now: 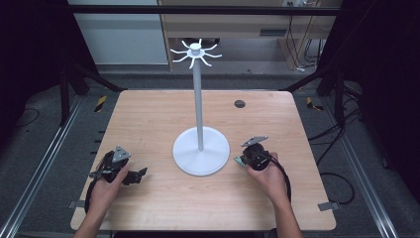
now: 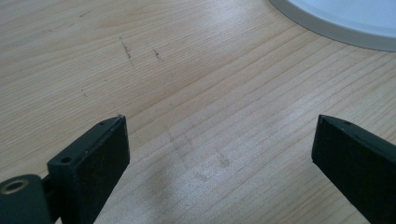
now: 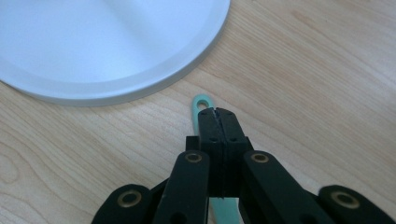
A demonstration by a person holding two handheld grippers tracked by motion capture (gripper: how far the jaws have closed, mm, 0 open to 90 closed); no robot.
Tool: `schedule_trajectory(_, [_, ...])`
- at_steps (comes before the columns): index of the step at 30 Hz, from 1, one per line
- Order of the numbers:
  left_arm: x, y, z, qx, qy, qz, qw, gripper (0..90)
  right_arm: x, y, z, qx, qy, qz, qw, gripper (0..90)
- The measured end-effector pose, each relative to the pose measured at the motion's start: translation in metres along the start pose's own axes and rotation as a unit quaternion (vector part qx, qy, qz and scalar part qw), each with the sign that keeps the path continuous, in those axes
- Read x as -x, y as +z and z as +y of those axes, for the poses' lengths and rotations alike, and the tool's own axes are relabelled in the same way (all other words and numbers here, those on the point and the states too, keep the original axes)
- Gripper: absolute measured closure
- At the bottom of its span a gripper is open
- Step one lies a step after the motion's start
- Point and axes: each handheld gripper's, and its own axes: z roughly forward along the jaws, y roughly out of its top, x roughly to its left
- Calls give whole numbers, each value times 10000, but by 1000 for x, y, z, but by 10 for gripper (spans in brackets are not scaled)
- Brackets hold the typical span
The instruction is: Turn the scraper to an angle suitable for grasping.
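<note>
Wooden surface. White hook stand upright at centre on a round base, prongs at top. Left claw gaping wide over bare wood, left of the base. Right claw pinched tight on a thin teal looped handle, just beside the base's right edge.

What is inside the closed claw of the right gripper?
The right gripper is shut on a thin teal strip. Its looped end sticks out toward the white stand base; the clamped middle part is covered.
</note>
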Motion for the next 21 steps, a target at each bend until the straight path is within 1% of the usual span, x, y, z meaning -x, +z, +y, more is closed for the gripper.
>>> schedule_trajectory(2, [0,0,0,5,-7,2,10000,39,-3,-1,4,-42,-126,-100,9999,900])
schedule_trajectory(3, [-1,0,0,6,-14,7,10000,39,-3,-1,6,-38,-171,-126,9998,880])
schedule_trajectory(4, [-1,-1,0,10,-20,14,10000,39,-4,-1,8,-64,-187,-125,9997,865])
schedule_trajectory(5, [-2,-1,-1,-4,-29,16,10000,39,-4,0,10,-158,-196,-128,9996,843])
schedule_trajectory(6, [-2,-1,-1,-4,-29,16,10000,39,-4,0,10,-158,-196,-128,9996,843])
schedule_trajectory(7, [-2,-1,-1,-9,-33,31,10000,39,-5,0,11,-203,-249,-150,9994,834])
schedule_trajectory(8, [-2,-1,-1,-12,-32,39,10000,40,-6,1,13,-353,-395,-160,9985,798])
schedule_trajectory(9, [-2,-1,-1,-10,-30,26,10000,40,-6,1,13,-353,-395,-160,9985,798])
schedule_trajectory(13, [-1,0,-1,-25,6,11,10000,40,-4,3,17,-602,-486,-73,9970,733])
schedule_trajectory(14, [-1,0,-1,-27,11,4,10000,40,-3,4,19,-742,-550,-13,9957,695])
schedule_trajectory(15, [-1,0,-1,-35,19,1,10000,40,-3,5,20,-860,-559,20,9947,684])
schedule_trajectory(16, [-1,0,-1,-35,19,1,10000,40,-3,5,20,-860,-559,20,9947,684])
schedule_trajectory(17, [-1,0,-1,-37,16,-1,10000,40,-1,7,22,-1026,-610,43,9928,663])
schedule_trajectory(18, [-1,1,-1,-36,9,5,10000,40,0,8,23,-1057,-671,61,9921,658])
schedule_trajectory(19, [-1,0,-1,-35,6,4,10000,40,0,8,23,-1057,-671,61,9921,658])
schedule_trajectory(20, [-1,0,-1,-34,7,7,10000,40,0,9,24,-1117,-637,81,9917,654])
schedule_trajectory(21, [-1,0,-1,-43,13,6,10000,40,1,11,25,-1231,-683,112,9900,652])
